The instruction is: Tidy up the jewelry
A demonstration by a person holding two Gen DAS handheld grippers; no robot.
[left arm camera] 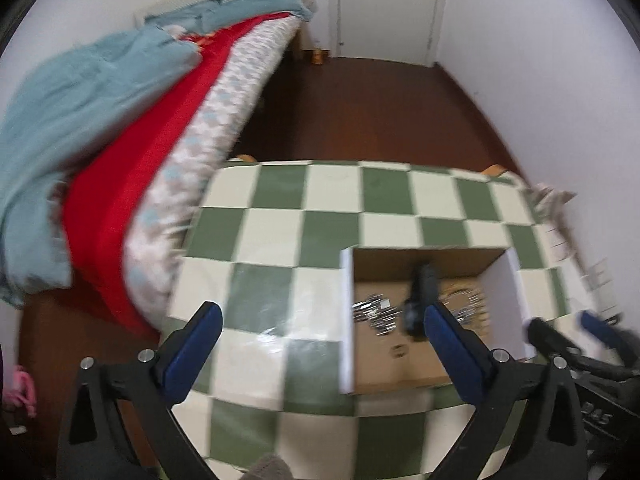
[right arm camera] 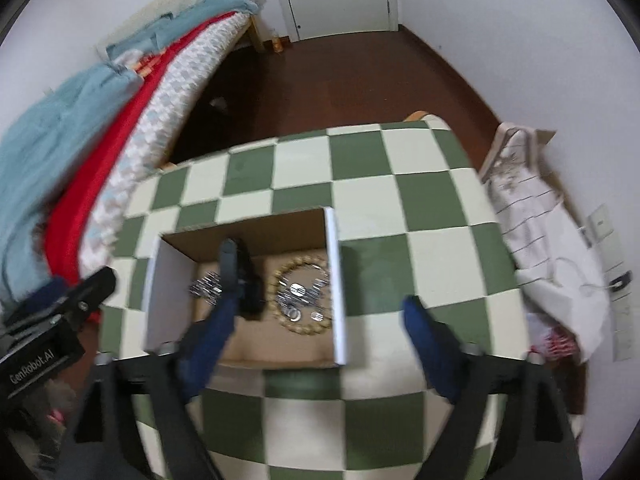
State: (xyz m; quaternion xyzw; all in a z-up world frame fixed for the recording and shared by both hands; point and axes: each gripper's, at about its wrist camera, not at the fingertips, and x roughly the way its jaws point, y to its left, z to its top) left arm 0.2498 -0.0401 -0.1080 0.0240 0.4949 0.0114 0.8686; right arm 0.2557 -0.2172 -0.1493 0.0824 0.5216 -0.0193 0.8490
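Observation:
An open cardboard box (left arm camera: 496,292) (right arm camera: 334,280) with white side flaps sits on a green-and-white checkered table (left arm camera: 304,216) (right arm camera: 400,184). Inside lie a silver jewelry piece (left arm camera: 374,312) (right arm camera: 206,286), a dark object (left arm camera: 418,300) (right arm camera: 244,280), and a gold beaded ring of jewelry with silver pieces inside it (right arm camera: 302,300) (left arm camera: 466,304). My left gripper (left arm camera: 320,320) is open and empty over the table, left of the box. My right gripper (right arm camera: 316,312) is open and empty above the box's near part. The frames are motion-blurred.
A bed (left arm camera: 132,120) (right arm camera: 100,120) with teal and red covers lies left of the table. A white cloth over cardboard (right arm camera: 540,232) stands to the table's right by the wall. A white door (left arm camera: 384,4) is at the far end, across brown floor.

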